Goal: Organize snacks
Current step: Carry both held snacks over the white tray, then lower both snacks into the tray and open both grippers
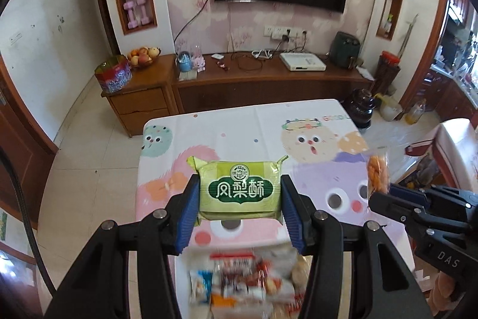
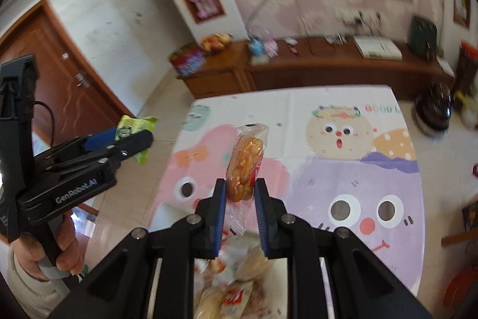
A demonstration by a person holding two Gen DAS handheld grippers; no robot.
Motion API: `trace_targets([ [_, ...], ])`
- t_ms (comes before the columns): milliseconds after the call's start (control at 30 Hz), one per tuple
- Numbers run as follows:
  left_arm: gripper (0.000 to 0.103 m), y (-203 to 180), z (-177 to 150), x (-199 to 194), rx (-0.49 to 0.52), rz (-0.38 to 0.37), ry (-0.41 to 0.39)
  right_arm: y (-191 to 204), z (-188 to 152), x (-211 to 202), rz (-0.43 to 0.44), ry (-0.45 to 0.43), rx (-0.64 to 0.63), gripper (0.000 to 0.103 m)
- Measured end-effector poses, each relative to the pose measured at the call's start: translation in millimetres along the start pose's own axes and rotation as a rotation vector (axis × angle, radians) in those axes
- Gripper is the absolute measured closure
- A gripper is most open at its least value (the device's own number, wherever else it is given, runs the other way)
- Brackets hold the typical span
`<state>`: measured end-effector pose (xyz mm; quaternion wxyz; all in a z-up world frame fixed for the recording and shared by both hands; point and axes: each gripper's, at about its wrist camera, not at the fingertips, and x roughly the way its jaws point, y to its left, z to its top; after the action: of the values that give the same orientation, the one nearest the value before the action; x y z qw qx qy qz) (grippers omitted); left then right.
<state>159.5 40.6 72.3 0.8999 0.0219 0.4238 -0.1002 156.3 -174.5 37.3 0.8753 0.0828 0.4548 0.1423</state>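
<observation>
My left gripper (image 1: pixel 240 193) is shut on a green pineapple-cake packet (image 1: pixel 240 187) and holds it above the table with the cartoon cloth (image 1: pixel 269 124). My right gripper (image 2: pixel 239 193) is shut on a clear-wrapped orange rice cracker (image 2: pixel 245 163), held upright above the table (image 2: pixel 343 169). The right gripper with its cracker (image 1: pixel 378 174) shows at the right of the left wrist view. The left gripper with the green packet (image 2: pixel 134 127) shows at the left of the right wrist view. A pile of mixed snack packets lies below both grippers at the near table edge (image 1: pixel 248 286) (image 2: pixel 236 283), blurred.
A wooden TV cabinet (image 1: pixel 263 79) stands past the table, with a fruit bowl (image 1: pixel 143 56), a tin (image 1: pixel 113 76) and a white box (image 1: pixel 301 62). A dark pot (image 1: pixel 360 106) sits on the floor at the table's far right corner. A door (image 2: pixel 59 73) is at the left.
</observation>
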Motion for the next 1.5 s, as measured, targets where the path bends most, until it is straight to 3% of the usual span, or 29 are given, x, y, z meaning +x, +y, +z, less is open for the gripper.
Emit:
trace_targets([
  [233, 0.053, -10, -67, -52, -0.013, -0.024, -0.045, 38, -60, -61, 0.033, -0.111, -0.112, 0.084],
  [433, 0.052, -18, -122, -49, -0.081, -0.063, -0.039, 44, -115, -72, 0.034, -0.152, -0.125, 0.084],
  [633, 0.052, -26, -158, -34, -0.116, -0.044, -0.034, 31, -148, -61, 0.009, -0.131, -0.09, 0.084],
  [900, 0.052, -31, -178, 1, -0.129, -0.04, 0.039, 18, -168, -31, -0.07, -0.066, -0.089, 0.084],
  [1500, 0.051, -35, -187, 27, -0.108, -0.02, 0.093, 10, -172, 3, -0.095, 0.018, -0.06, 0.084],
])
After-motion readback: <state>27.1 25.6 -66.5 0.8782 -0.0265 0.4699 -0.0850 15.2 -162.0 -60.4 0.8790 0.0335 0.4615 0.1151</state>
